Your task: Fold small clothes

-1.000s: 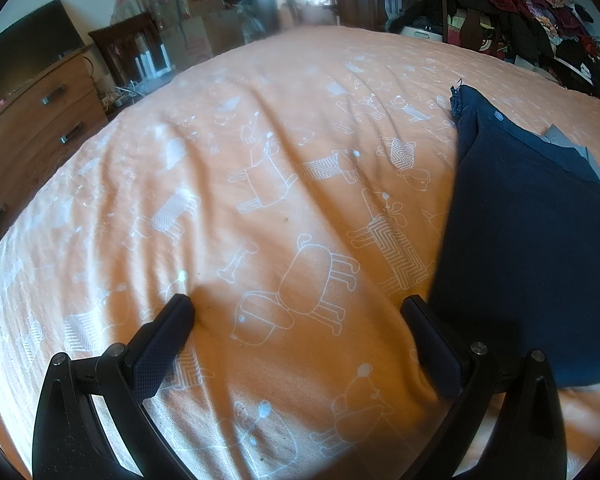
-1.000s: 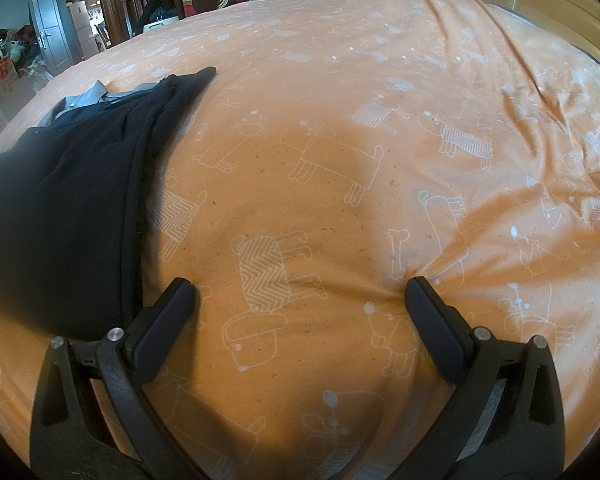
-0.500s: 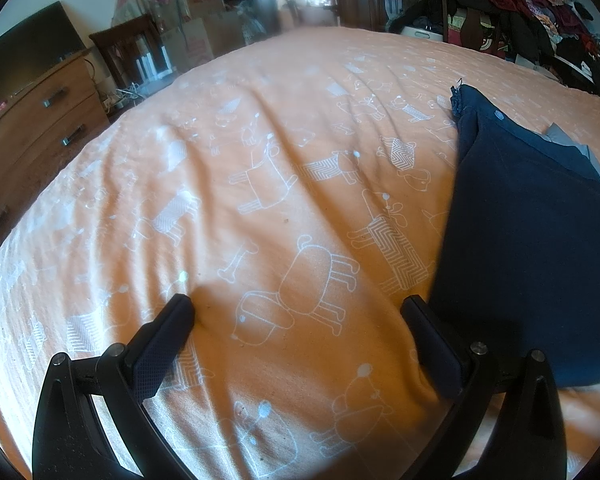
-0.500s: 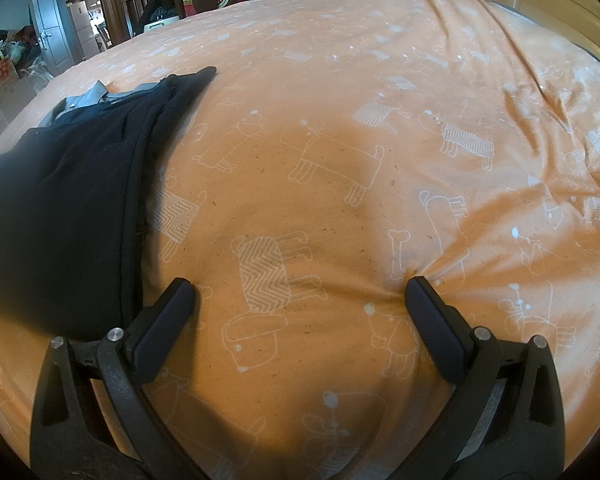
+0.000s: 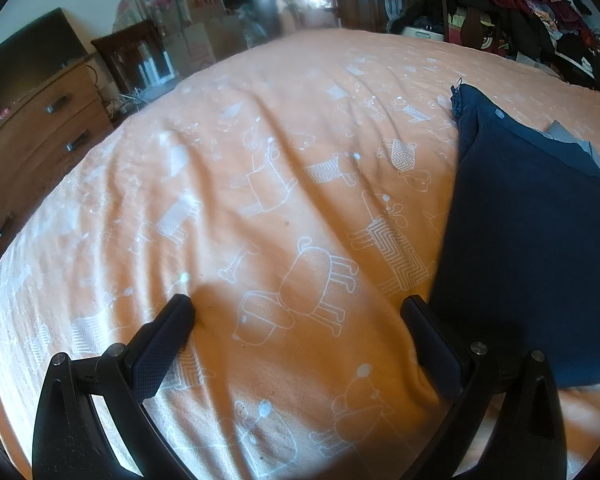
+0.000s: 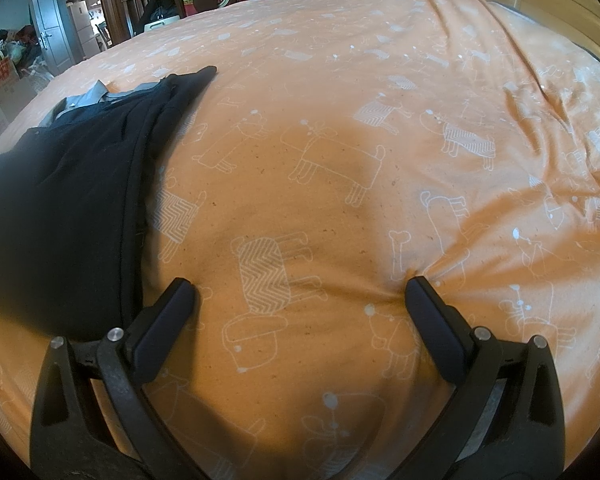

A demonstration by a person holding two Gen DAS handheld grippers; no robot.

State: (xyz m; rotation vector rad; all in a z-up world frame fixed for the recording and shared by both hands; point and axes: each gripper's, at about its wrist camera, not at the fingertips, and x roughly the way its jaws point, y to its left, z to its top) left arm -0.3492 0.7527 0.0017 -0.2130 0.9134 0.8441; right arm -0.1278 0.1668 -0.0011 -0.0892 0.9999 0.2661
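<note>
Left gripper [image 5: 298, 312], right gripper [image 6: 300, 294] — jaws apart, pressed on sheet [image 5: 260, 168]. Garment [image 5: 532, 248] cut off at right edge; grey layer [image 5: 568, 140] mostly hidden.

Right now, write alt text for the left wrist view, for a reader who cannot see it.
An open left hand-held gripper rests on an orange bedspread printed with white cartoon dogs, holding nothing. A dark navy garment lies flat just right of its right finger, with a wooden dresser and piled clothes beyond the bed.

A dark navy garment [image 5: 532, 240] lies folded flat on the orange bedsheet [image 5: 260, 160], with a grey piece [image 6: 88, 96] under its far end.
</note>
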